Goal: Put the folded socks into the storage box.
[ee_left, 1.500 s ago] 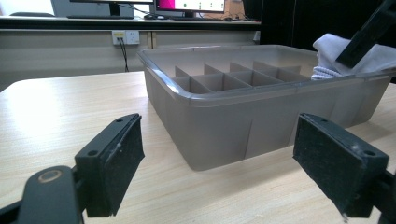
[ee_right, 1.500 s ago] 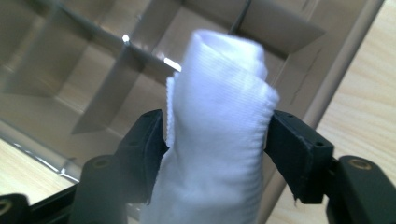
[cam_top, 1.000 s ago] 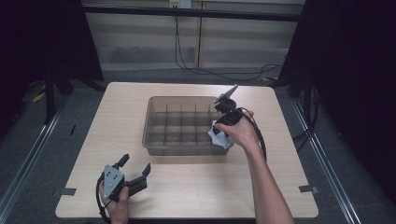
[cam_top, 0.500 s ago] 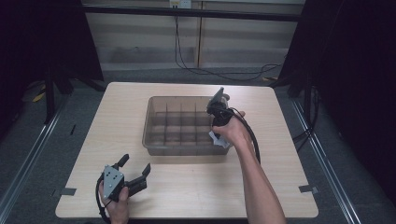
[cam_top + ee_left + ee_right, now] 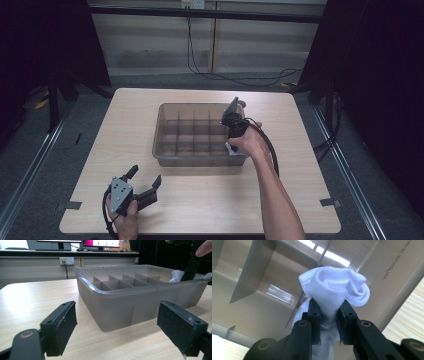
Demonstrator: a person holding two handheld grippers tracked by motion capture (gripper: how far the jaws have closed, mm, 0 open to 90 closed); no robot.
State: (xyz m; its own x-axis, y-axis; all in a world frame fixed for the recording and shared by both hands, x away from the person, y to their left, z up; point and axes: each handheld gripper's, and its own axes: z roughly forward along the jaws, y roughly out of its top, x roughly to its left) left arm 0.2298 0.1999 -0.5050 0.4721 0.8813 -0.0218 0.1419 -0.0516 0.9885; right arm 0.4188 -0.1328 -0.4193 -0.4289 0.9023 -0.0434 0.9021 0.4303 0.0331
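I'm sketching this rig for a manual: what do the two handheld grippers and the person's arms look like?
Both are black, each with two flat rectangular jaws faced with dark pads. The left gripper carries a grey three-cornered plate with small holes on top. A black cable loops from the right gripper along the forearm. Both forearms are bare, no sleeves visible.

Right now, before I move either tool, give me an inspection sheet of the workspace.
Surface: wooden table, bare around the bin.
Job's things: grey divided bin; white rolled cloth at its near right corner compartment.
Clutter: nothing seen.
Grippers: right tool shut on the cloth, jaws just closing, inside the bin; left tool open, at the table's near left.
Cables: black cable trails along the right forearm.
Surroundings: dark curtains, wall socket.
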